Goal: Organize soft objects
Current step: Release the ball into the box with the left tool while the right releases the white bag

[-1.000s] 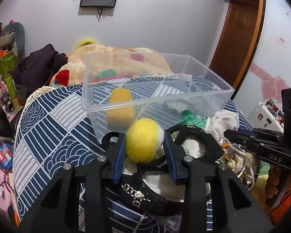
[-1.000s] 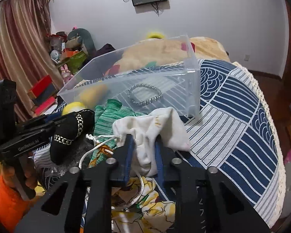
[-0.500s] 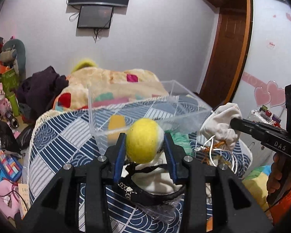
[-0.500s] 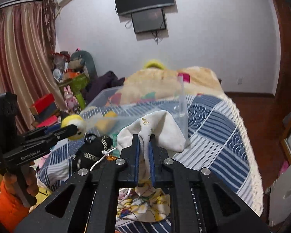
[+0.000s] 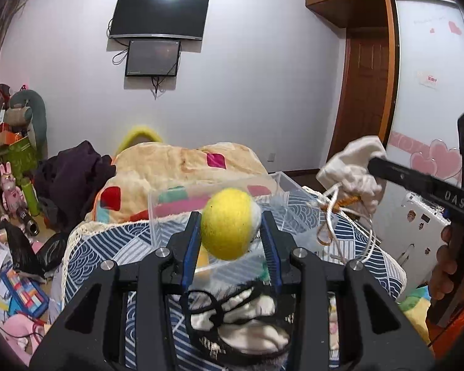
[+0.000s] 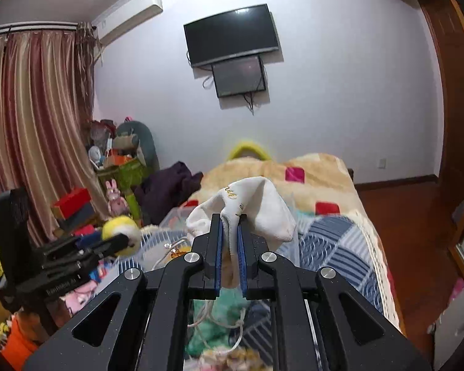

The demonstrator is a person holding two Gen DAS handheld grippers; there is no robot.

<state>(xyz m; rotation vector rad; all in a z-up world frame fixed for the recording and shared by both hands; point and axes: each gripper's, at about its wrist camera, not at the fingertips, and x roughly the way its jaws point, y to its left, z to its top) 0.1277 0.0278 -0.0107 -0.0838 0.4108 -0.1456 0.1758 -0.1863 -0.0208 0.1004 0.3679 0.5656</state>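
Both loads lifted clear of the bed, carry step in hand: left gripper (image 5: pixel 230 232) pinches the yellow ball (image 5: pixel 227 222) just above the clear bin (image 5: pixel 170 213); right gripper (image 6: pixel 229 235) is clamped on the white drawstring pouch (image 6: pixel 256 204) (cords dangling). Next move, likely: bring each over the bin's opening, lower, then spread the jaws.

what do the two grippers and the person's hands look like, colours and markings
Both grippers are matte black, angular frames with triangular cut-outs and silver round bolt heads. The left gripper and the right gripper each have blue pads lining their fingers. White lettering runs along their sides: "DAS" on the right one, a blurred word on the left. The hand gripping the right handle is bare, with an orange sleeve.
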